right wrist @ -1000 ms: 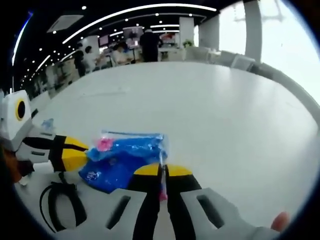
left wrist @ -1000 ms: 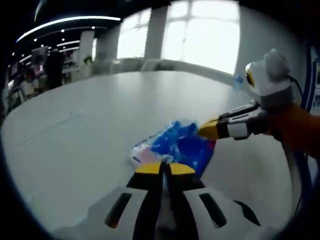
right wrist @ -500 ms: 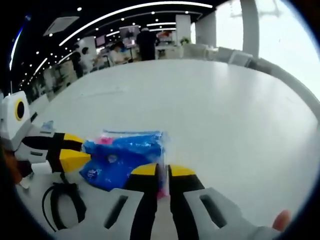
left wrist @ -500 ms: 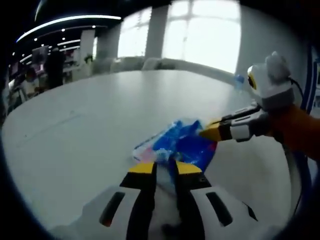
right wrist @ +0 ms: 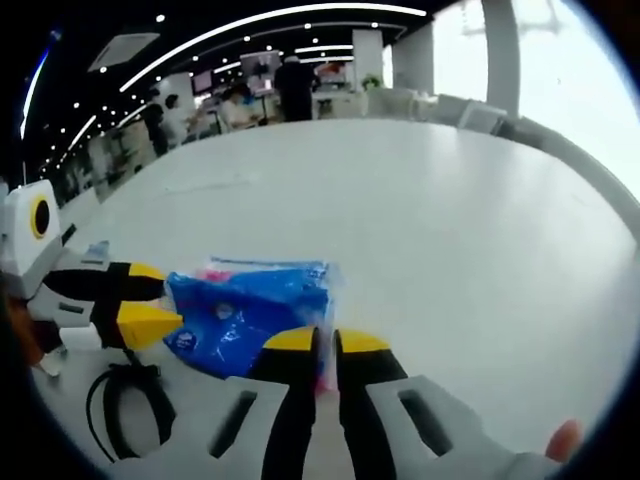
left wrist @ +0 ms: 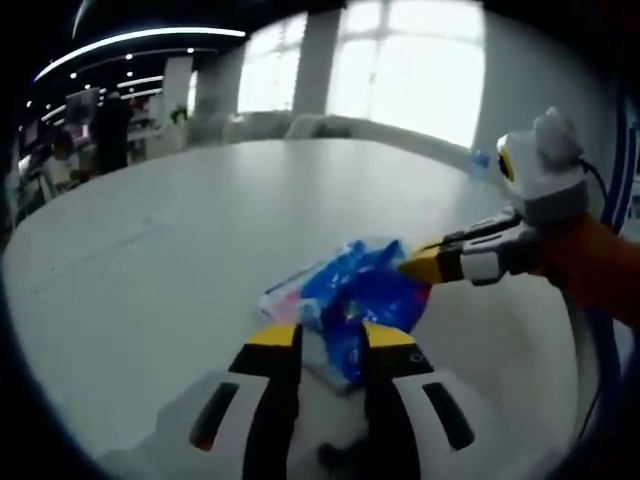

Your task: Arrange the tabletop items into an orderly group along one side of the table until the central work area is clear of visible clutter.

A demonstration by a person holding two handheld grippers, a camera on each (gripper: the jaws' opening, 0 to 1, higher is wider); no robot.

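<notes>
A crinkled blue plastic packet with pink and white print (left wrist: 355, 295) is lying on the white round tabletop (left wrist: 180, 230), near the edge closest to the person; what is inside the packet cannot be told.

In the left gripper view, the left gripper (left wrist: 330, 340) with yellow tips is sitting at the packet's near edge, jaws spread apart with a clear gap, and a fold of the blue plastic is lying in that gap; whether the tips are pressing it cannot be told. The right gripper (left wrist: 415, 265) is reaching in from the right, its yellow tip touching the packet's far right corner.

In the right gripper view, the right gripper (right wrist: 323, 342) is showing its jaws nearly pressed together, pinching a thin pink-and-clear edge of the packet (right wrist: 250, 315) between the tips. The left gripper (right wrist: 150, 300) is coming in from the left, jaws parted, lower yellow tip touching the packet's left side. A black looped cable (right wrist: 120, 405) is lying on the tabletop (right wrist: 420, 210) just below that gripper. A fingertip (right wrist: 562, 440) is showing at the lower right.
</notes>
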